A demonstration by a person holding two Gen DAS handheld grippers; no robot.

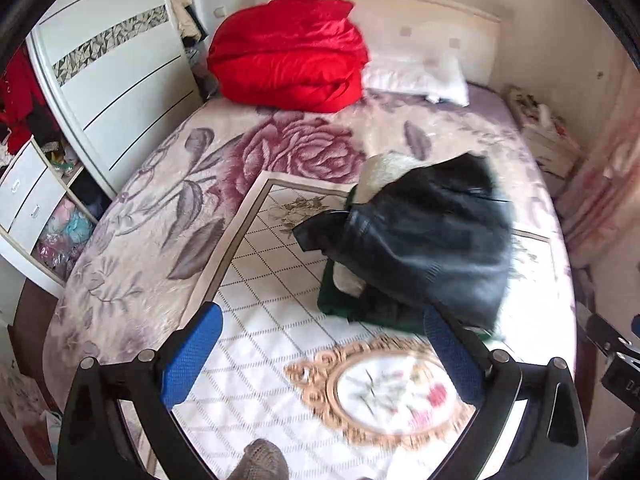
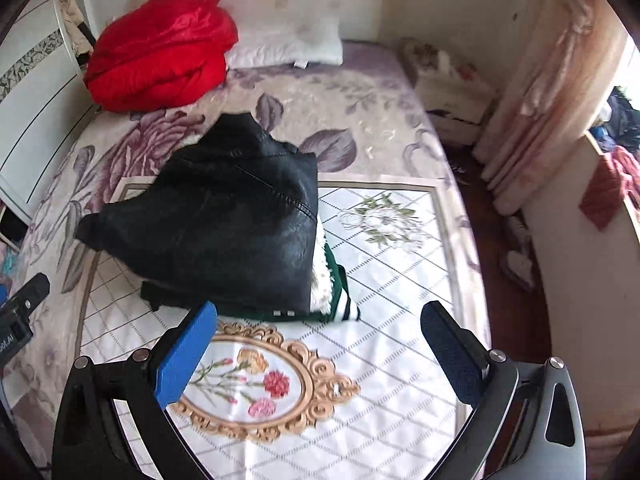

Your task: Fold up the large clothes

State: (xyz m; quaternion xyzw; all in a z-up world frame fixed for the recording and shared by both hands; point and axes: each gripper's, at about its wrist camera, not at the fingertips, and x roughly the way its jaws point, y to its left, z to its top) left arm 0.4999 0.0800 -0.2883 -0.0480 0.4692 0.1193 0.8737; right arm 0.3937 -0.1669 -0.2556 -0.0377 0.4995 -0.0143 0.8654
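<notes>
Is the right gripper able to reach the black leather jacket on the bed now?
Probably yes: the right gripper is open and the black leather jacket lies just ahead, nothing between them.

We see a black, leather-look jacket (image 2: 224, 216) w/ cream fleece lining, lying on a dark green garment (image 2: 340, 304) w/ white stripes at its cuff, at approx. 12 o'clock from the blue-padded right gripper (image 2: 320, 344) and 1 o'clock from the blue-padded left gripper (image 1: 324, 344). Under them we note a white mat (image 2: 380, 320) w/ a grey diamond grid, beige border and a gold scroll-framed oval of red, pink & yellow flowers; the bedspread (image 1: 160, 208) is cream w/ big mauve roses and grey-purple leaves. At 11 o'clock we see a plain bright red quilt (image 1: 288, 52), w/ a white pillow (image 1: 416, 76) at its 3 o'clock, pink-cream curtains (image 2: 540, 92) at 2 o'clock, and a white wardrobe (image 1: 116, 80) w/ a grey-green mosaic band at 10 o'clock.
</notes>
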